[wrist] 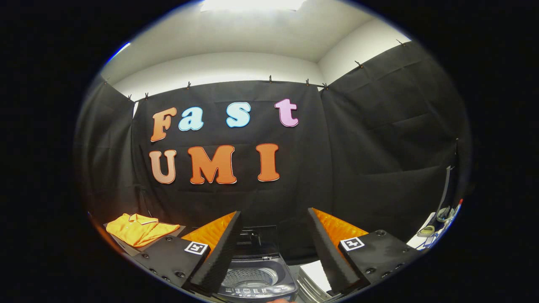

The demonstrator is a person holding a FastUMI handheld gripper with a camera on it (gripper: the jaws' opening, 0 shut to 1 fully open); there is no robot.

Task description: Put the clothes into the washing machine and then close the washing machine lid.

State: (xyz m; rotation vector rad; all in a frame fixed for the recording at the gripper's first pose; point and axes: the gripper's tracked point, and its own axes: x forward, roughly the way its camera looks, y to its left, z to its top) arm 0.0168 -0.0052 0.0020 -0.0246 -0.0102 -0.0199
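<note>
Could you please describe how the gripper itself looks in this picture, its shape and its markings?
The gripper has two wedge-shaped jaws with ridged, quilted-looking inner faces that taper to points. Each sits on a flat black plate with round screw heads. Each plate carries a small square black-and-white tag. The jaws stand open, holding nothing.

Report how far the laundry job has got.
Done: nothing beyond the washing machine standing open, its drum showing below and between the fingers. In hand: nothing; the gripper is open and holds no cloth. Left: the yellow shirt lies folded off to the side, to be loaded, then the lid closed.
</note>
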